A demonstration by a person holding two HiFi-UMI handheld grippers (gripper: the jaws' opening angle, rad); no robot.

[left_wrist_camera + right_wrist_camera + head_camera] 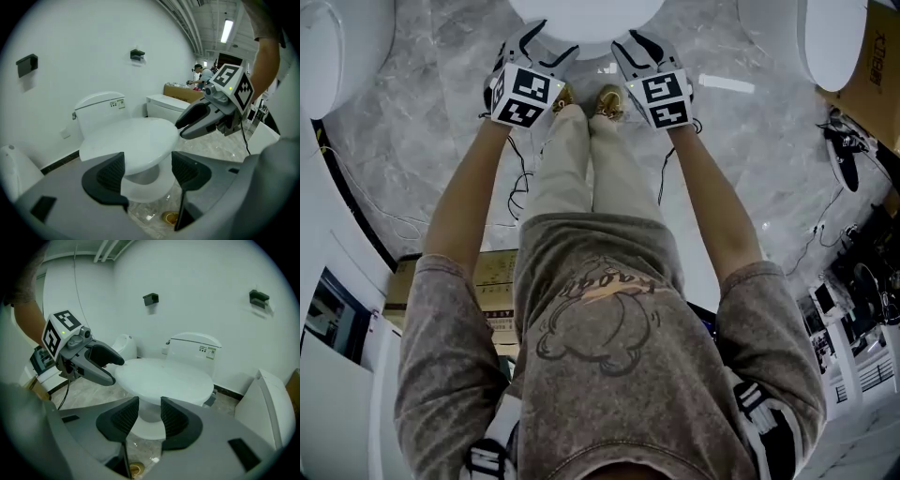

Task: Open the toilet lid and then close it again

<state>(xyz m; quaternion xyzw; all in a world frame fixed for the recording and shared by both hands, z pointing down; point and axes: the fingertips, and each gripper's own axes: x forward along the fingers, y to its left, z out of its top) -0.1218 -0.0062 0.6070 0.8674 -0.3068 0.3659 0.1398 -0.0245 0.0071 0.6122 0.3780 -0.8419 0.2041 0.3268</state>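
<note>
— Where is the toilet lid [126, 140], and which way does it lie?

— We see one, down flat on the bowl. Its long axis runs from the tank [100, 108] at the wall straight toward us, with the rounded front end nearest our two shoes [607, 101] on the marbled floor [441, 122].

— And what we hold?

— Two. Our left tongs [147, 168] are spread wide with nothing pinched. They sit near the lid's front edge, on its left side. Our right tongs [150, 416] show a narrower gap but are also apart and empty, near the front edge on the right. We cannot tell whether either touches the lid.

— Anything else to count?

— Two black wall fittings [150, 299] above the tank, and two more white fixtures [271, 406], one to each side of our toilet.
</note>
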